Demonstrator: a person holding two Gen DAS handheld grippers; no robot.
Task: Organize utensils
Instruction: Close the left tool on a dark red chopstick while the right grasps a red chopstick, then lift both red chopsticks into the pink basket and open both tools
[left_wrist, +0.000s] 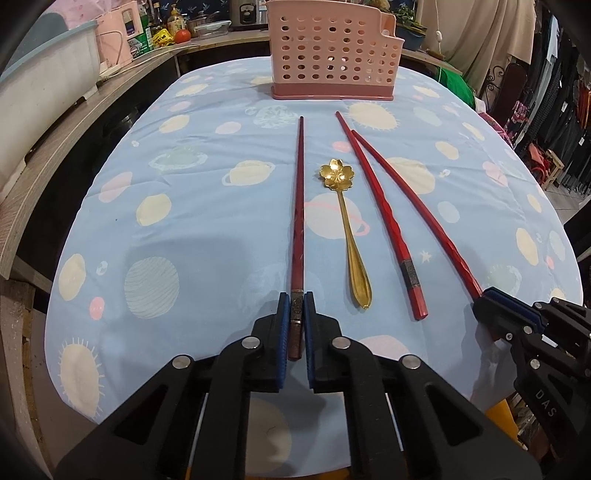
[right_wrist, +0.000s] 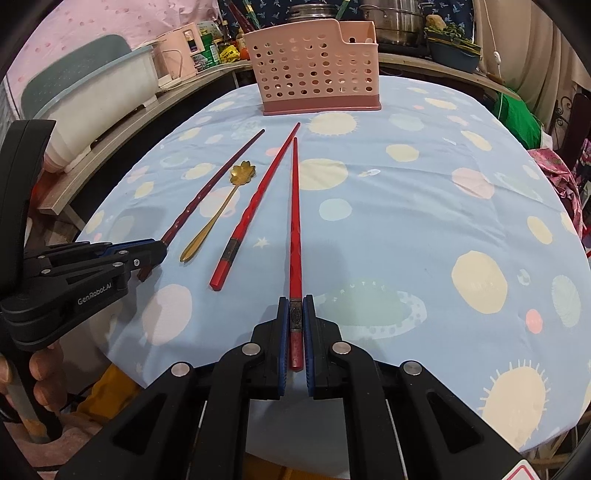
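On the planet-print tablecloth (left_wrist: 184, 236), both tongs (left_wrist: 296, 325) (right_wrist: 296, 332) pinch chopsticks (left_wrist: 300, 206) (right_wrist: 294, 221).

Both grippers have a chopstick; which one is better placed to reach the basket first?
Roughly even; slight edge to the left gripper: its dark chopstick points straight toward the basket, while the right gripper's red chopstick starts further right.

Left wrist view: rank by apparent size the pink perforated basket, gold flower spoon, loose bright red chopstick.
1. Pink perforated plastic basket, largest although farthest away.
2. Loose bright red chopstick, longer than the spoon beside it.
3. Gold flower-shaped spoon, smallest.
Spoon and chopstick lie at similar depth, so that comparison holds.
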